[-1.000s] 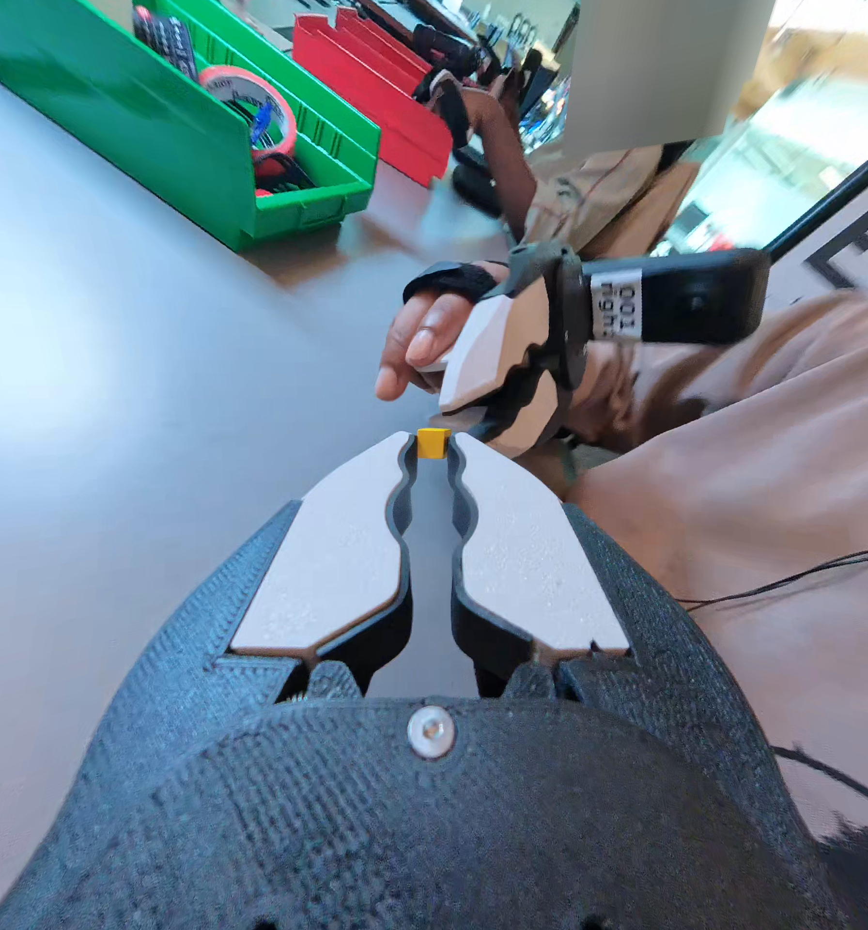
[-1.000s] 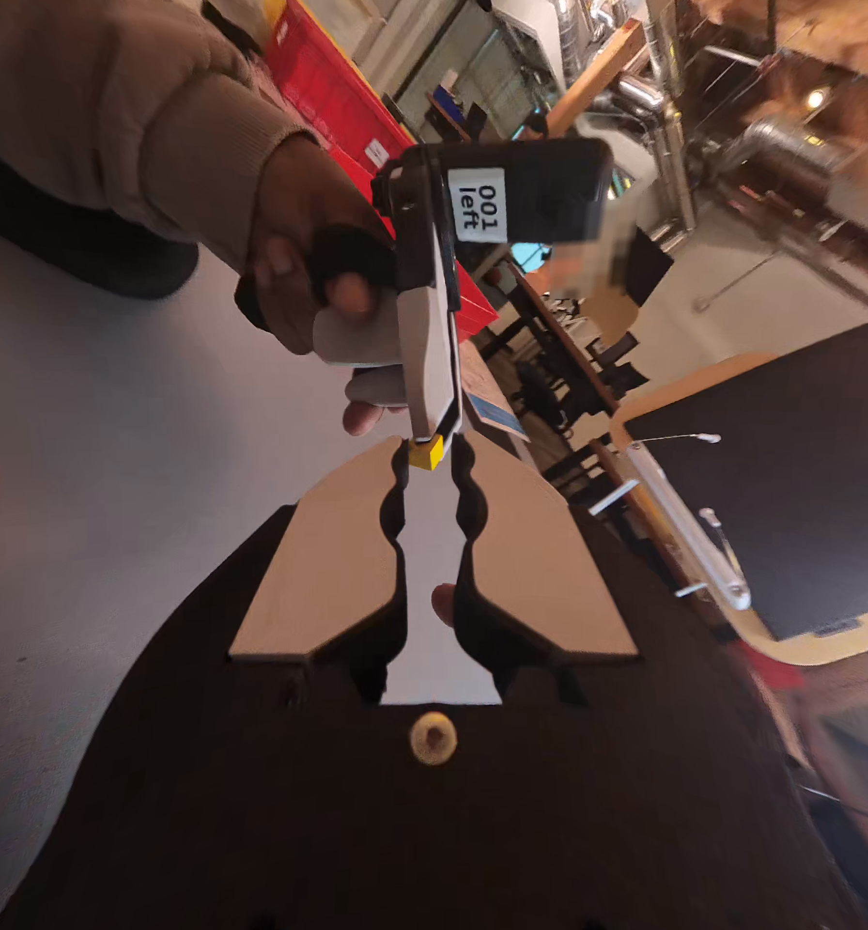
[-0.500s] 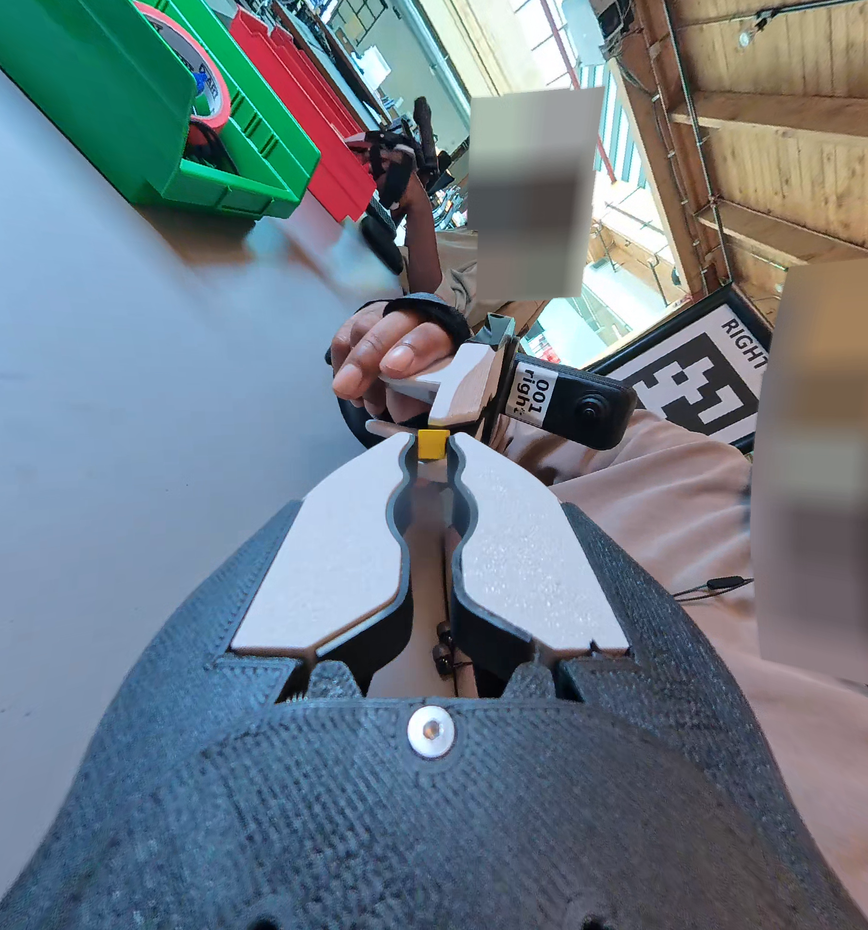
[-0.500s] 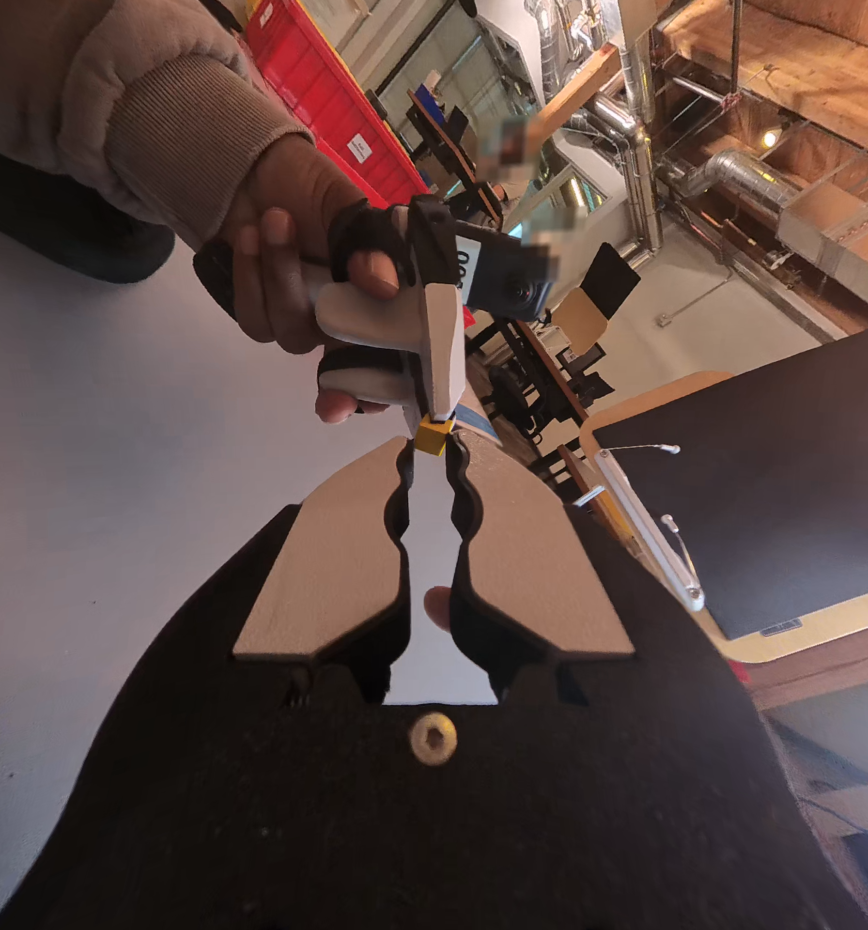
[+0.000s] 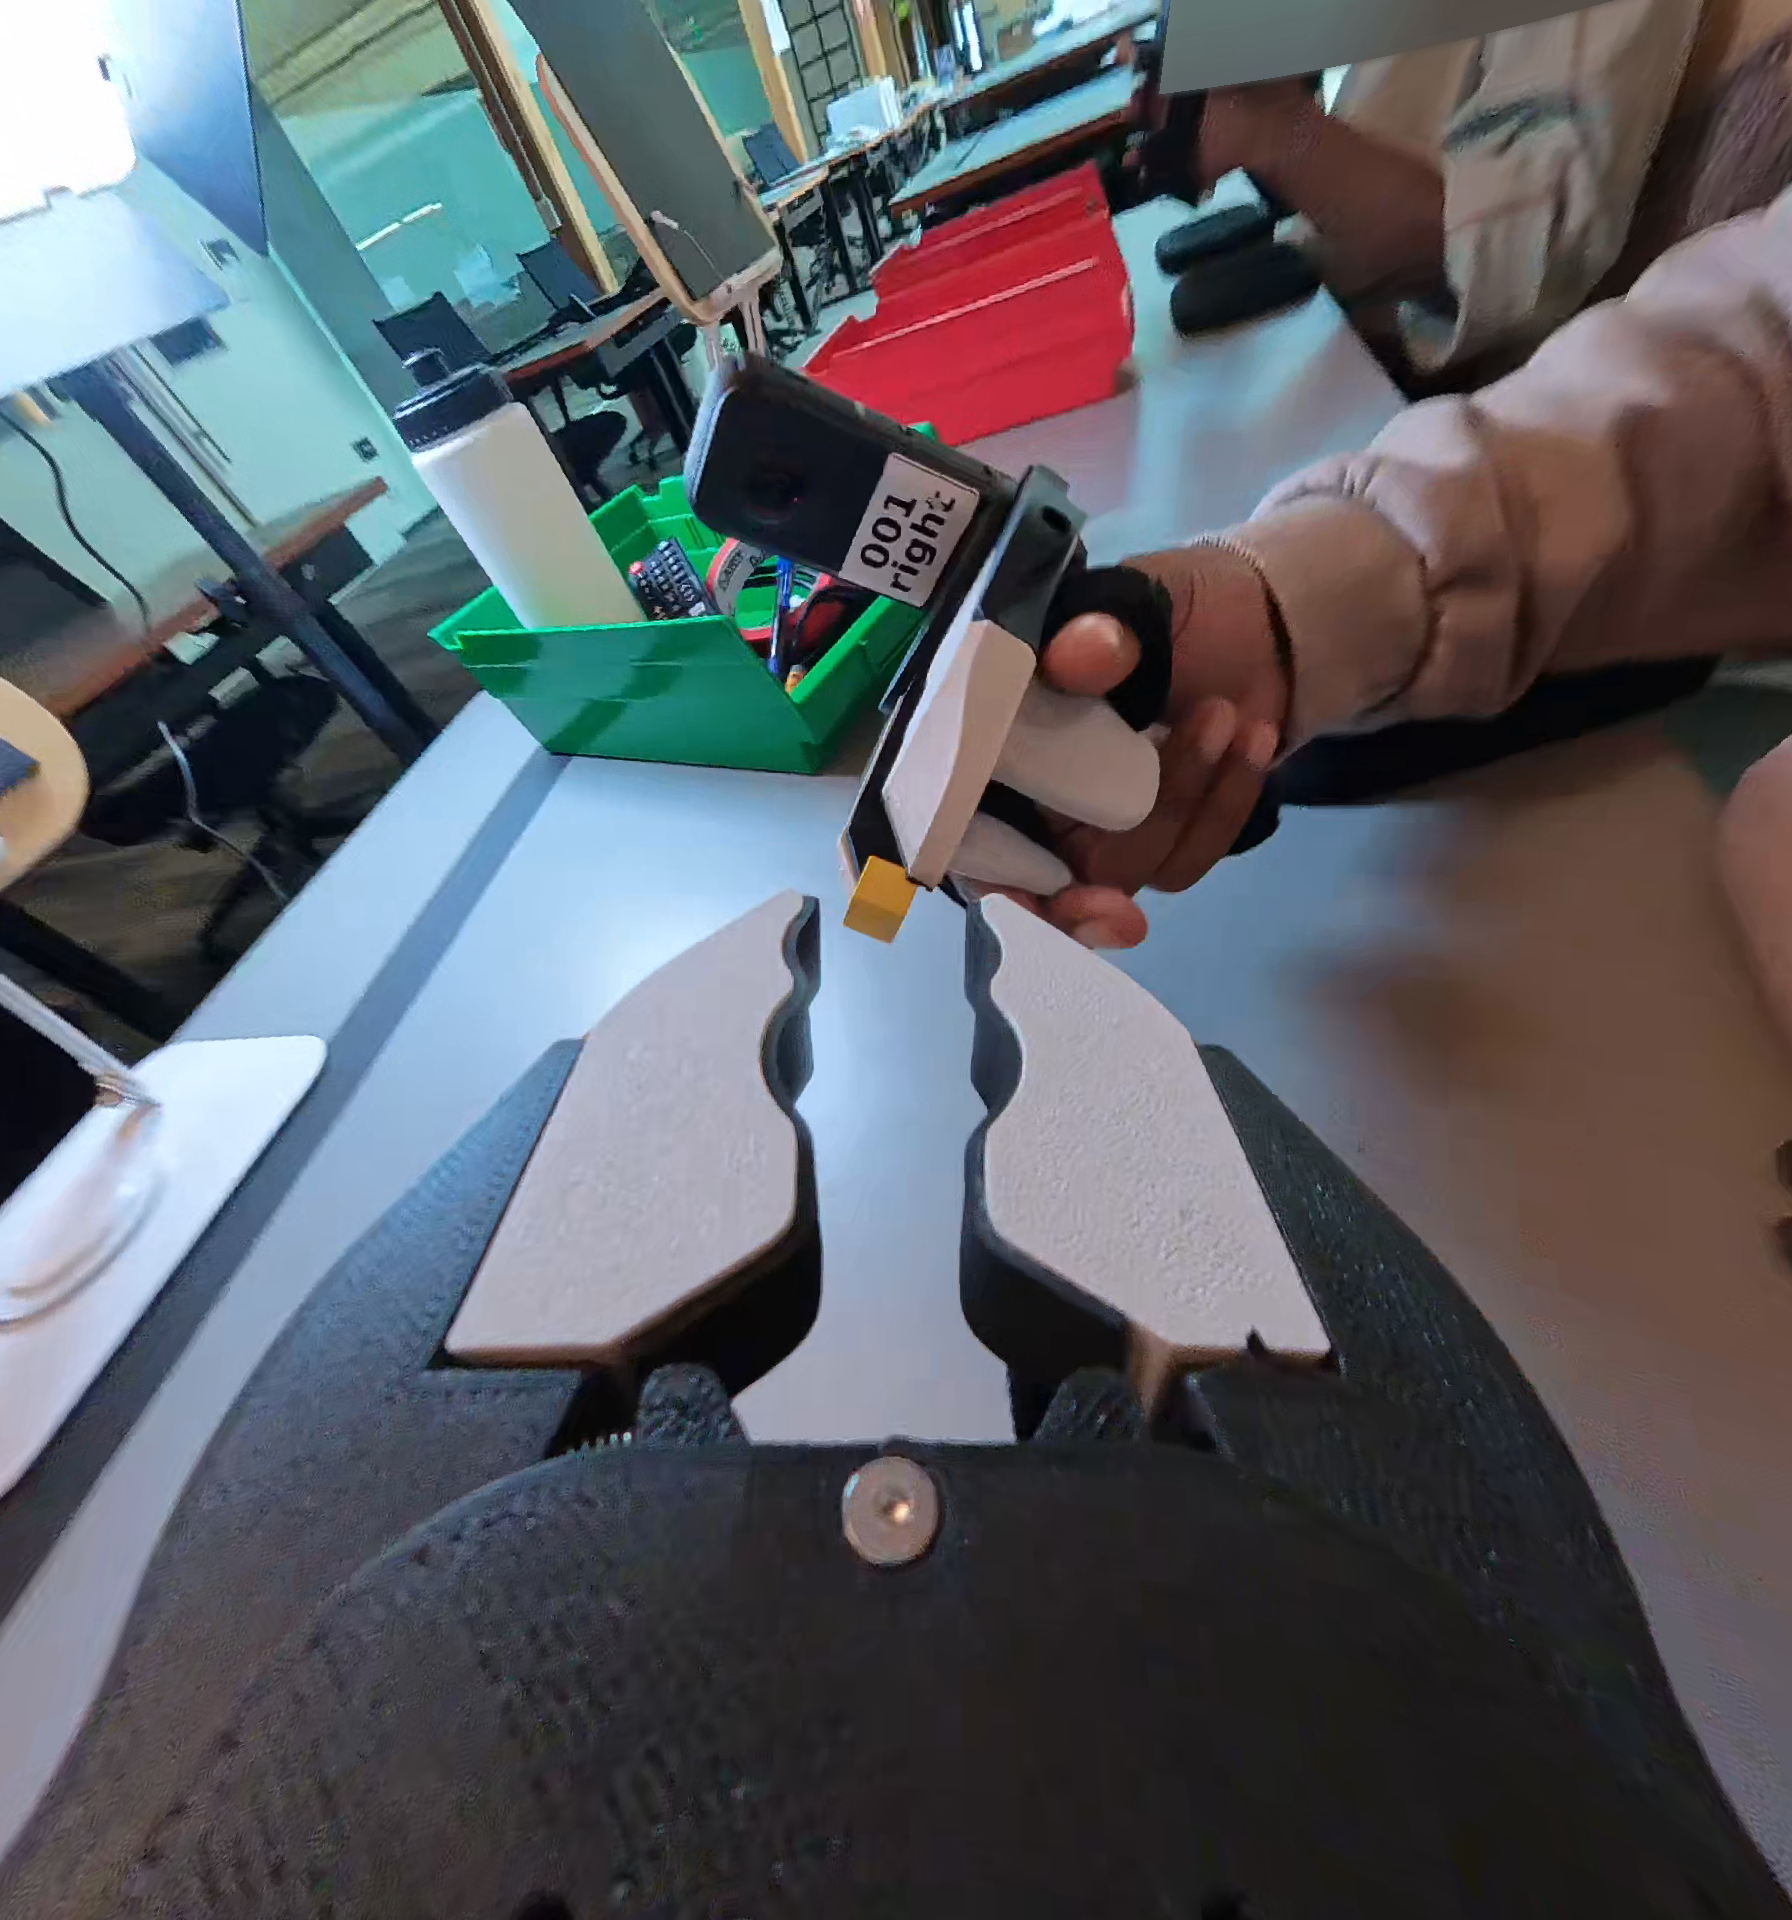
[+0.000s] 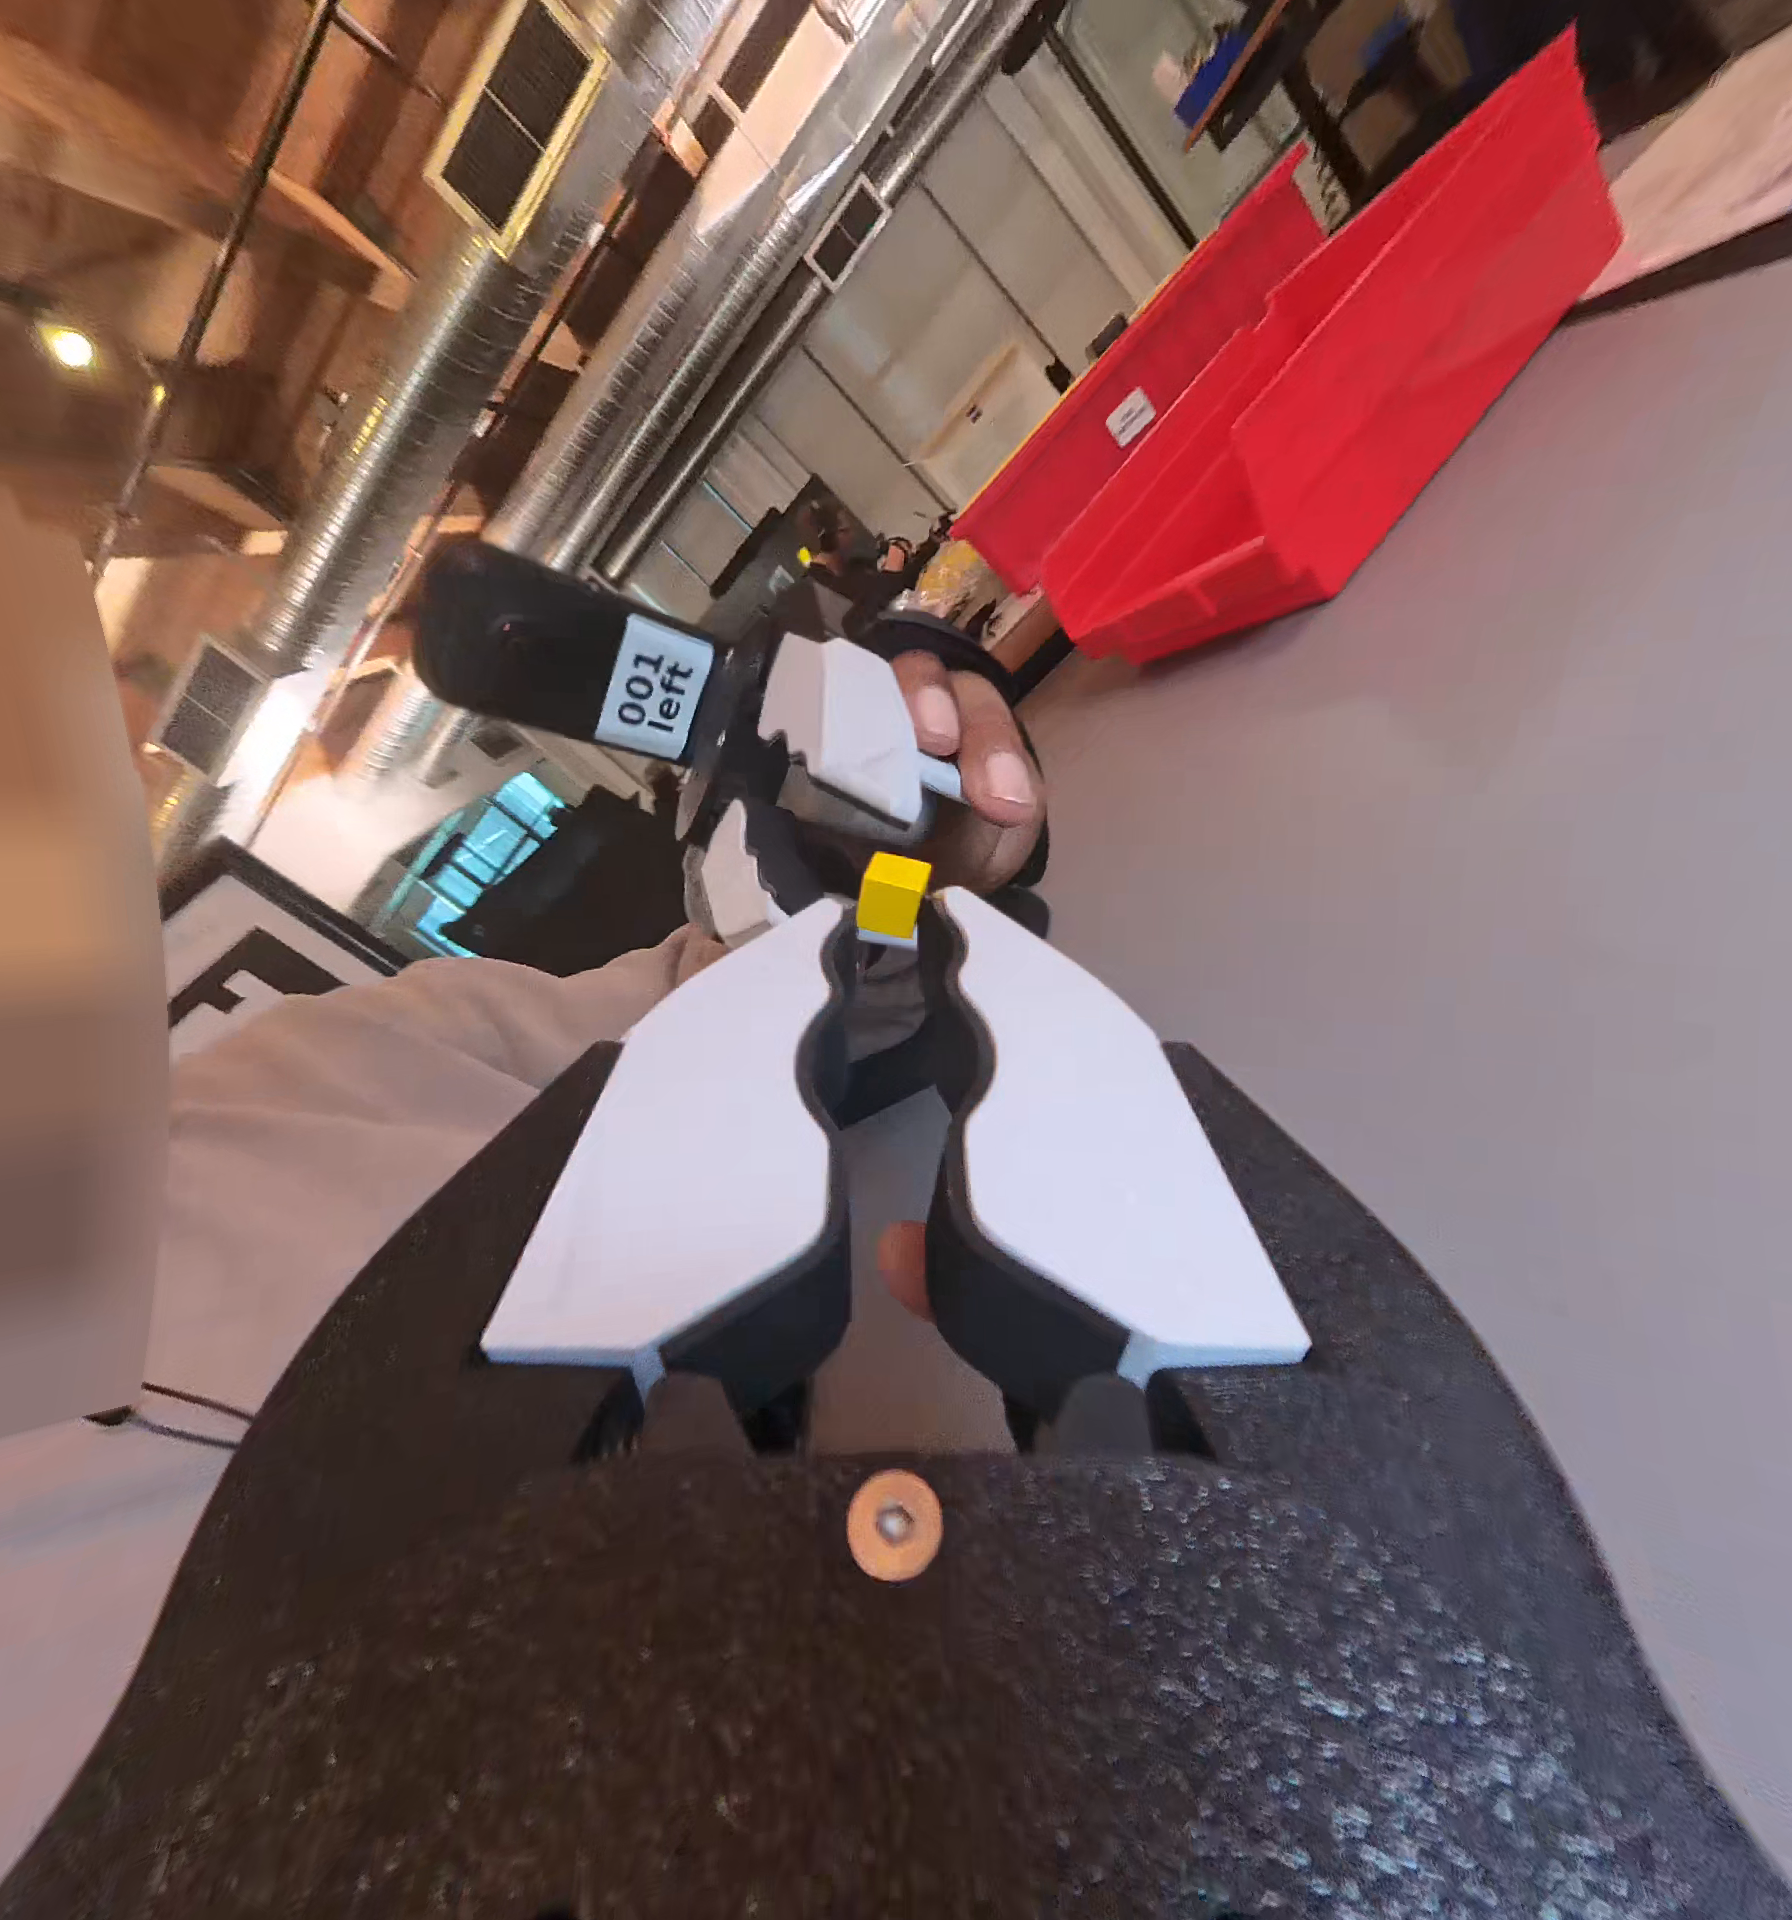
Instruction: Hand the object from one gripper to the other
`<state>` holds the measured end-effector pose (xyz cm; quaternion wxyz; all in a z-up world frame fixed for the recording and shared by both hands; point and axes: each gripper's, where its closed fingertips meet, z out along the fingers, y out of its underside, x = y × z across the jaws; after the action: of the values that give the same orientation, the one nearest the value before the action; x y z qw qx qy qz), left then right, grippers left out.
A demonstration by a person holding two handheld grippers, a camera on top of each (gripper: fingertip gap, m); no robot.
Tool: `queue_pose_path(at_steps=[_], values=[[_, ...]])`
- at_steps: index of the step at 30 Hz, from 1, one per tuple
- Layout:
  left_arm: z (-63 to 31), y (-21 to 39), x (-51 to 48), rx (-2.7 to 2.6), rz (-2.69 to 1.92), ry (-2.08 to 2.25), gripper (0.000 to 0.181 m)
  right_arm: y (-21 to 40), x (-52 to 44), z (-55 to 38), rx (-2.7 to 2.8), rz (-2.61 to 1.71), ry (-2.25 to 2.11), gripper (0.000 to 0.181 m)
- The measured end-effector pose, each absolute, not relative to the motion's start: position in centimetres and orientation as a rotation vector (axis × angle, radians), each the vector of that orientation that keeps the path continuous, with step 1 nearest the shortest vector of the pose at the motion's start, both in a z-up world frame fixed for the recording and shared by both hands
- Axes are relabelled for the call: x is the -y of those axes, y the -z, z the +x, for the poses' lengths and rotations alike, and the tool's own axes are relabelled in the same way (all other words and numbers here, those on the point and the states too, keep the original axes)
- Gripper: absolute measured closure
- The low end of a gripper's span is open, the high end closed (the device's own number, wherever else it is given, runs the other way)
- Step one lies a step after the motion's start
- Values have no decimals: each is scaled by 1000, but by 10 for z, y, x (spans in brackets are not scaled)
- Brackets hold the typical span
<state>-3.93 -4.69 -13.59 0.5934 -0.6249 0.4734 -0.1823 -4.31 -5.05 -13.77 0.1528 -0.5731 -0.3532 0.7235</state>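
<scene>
A small yellow cube (image 5: 879, 900) sits between the tips of my right gripper (image 5: 921, 875), which a hand holds above the grey table (image 5: 1443, 1091). In the right wrist view my right gripper (image 6: 890, 920) is shut on the cube (image 6: 894, 894) at the very tips. My left gripper (image 5: 894, 920) is open, its fingertips on either side of the cube without touching it. It also shows in the right wrist view (image 6: 830, 842), just beyond the cube, with its jaws apart.
A green bin (image 5: 663, 686) with tape and pens and a white bottle (image 5: 518, 520) stand at the table's far left edge. Red bins (image 5: 996, 312) lie farther back and also show in the right wrist view (image 6: 1339, 416). A white stand base (image 5: 92, 1195) lies at left. Left and right tips are no more than a few centimetres apart.
My left gripper held the cube shut and has now opened. My right gripper has closed on the cube. Both grippers swung round over the table.
</scene>
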Motion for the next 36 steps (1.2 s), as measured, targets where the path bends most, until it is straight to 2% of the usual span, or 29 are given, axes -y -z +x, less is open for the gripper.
queue_pose_path(at_steps=[4,7,12,16,21,23,25,29,33,36], values=[[-37,142,46,-1156,-1422,296,169,138,58,-44,990,-1690,-2167,170],[-39,139,44,-1075,-1504,450,170,135,54,-44,1039,-1594,-2054,170],[-46,121,42,-702,-1624,1168,171,120,43,-36,1210,-1201,-1412,155],[-53,118,32,-368,-1605,1597,171,122,39,-34,1297,-904,-768,157],[-39,121,34,-182,-1534,1860,171,121,39,-37,1272,-814,-519,159],[-30,122,37,-173,-1523,1884,171,119,37,-37,1265,-829,-521,160],[-26,119,40,-160,-1495,1911,171,120,39,-37,1278,-831,-539,170],[-26,118,43,-229,-1495,1886,171,119,43,-36,1312,-848,-620,170],[-27,118,48,-438,-1519,1675,160,118,49,-34,1319,-1016,-1039,171],[-28,123,52,-712,-1512,1300,151,115,50,-32,1243,-1237,-1510,171]])
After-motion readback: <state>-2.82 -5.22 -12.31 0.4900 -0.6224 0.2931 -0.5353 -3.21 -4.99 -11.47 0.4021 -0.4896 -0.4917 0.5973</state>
